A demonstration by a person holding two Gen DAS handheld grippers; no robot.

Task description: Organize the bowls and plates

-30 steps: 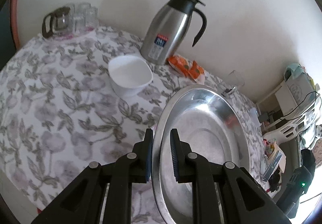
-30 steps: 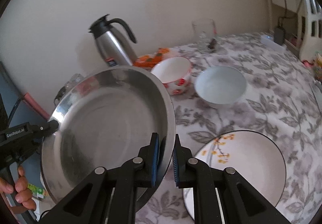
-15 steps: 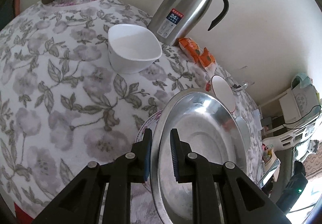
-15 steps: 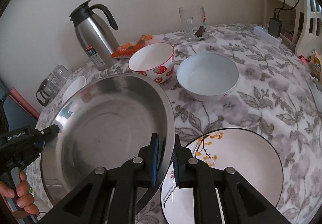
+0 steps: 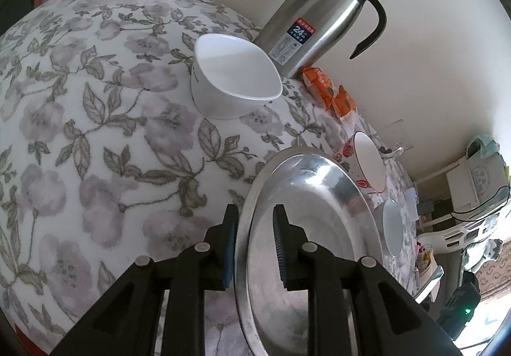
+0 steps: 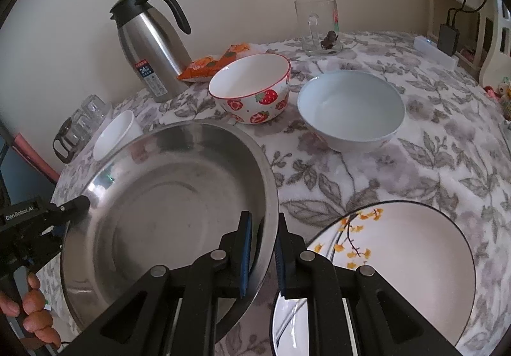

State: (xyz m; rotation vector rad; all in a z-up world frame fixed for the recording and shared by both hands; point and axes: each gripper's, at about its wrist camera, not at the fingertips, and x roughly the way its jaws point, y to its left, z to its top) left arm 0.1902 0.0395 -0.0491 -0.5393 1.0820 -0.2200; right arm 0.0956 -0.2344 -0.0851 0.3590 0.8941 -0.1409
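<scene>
While the steel basin (image 6: 166,196) hung over the floral tablecloth (image 5: 80,132), the right gripper (image 6: 262,247) pinched its near rim. The left gripper (image 5: 255,237), jaws just easing apart, straddled the opposite rim, its grip unclear. The flowered plate (image 6: 399,260) was half hidden.

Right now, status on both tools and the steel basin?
Right tool clamped on steel basin rim. Left tool opening, rim between pads. White plate close alongside.

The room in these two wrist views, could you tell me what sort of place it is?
Most likely a home dining table: a floral tablecloth, a steel thermos jug against the wall, and household bowls such as the strawberry bowl set out beside a flowered plate.
</scene>
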